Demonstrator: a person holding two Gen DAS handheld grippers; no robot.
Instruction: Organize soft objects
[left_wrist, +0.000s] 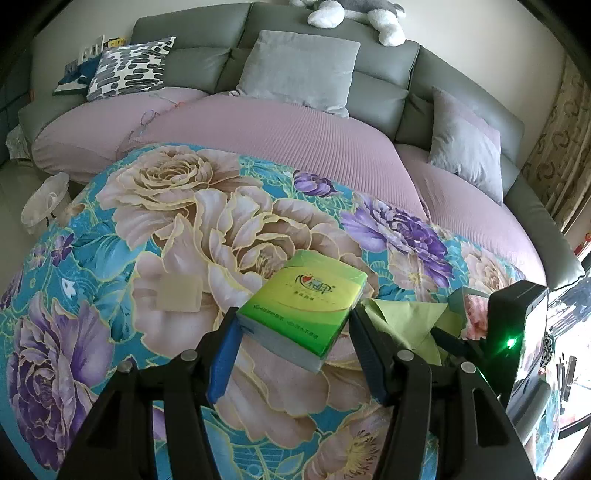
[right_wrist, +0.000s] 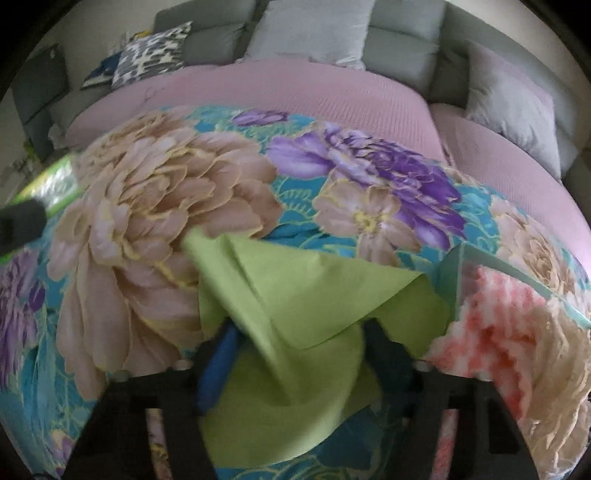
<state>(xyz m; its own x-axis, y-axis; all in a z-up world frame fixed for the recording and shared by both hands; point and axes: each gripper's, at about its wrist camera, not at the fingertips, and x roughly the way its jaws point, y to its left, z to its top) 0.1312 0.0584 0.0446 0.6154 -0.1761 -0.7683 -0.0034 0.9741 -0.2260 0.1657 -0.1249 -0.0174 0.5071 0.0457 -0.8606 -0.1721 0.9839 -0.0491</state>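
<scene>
Left gripper (left_wrist: 293, 326) grasps the green tissue pack (left_wrist: 301, 304) between its blue-padded fingers (left_wrist: 223, 360); the pack sits tilted, lifted off the floral cloth (left_wrist: 147, 229). Pack face carries a red-and-white logo with Chinese characters and a line of small white print along the near edge (neither legible at this resolution).

Left view only: a translucent square sheet (left_wrist: 181, 293) lying flat ahead-left of the fingers; a plush toy (left_wrist: 354, 16) on the sofa (left_wrist: 199, 62) back, cut off by the top edge; the right gripper's black body with a lit green lamp at far right.

Right view only: right gripper (right_wrist: 295, 343) with the light green cloth (right_wrist: 295, 317) draped between and over its fingers. The frame is motion-blurred and the cloth covers the right fingertip; cannot tell whether the jaws are clamped on it. A pink-and-white fluffy item (right_wrist: 495, 328) sits just right of the gripper in a pale blue container (right_wrist: 517, 277), its far side cut off.
</scene>
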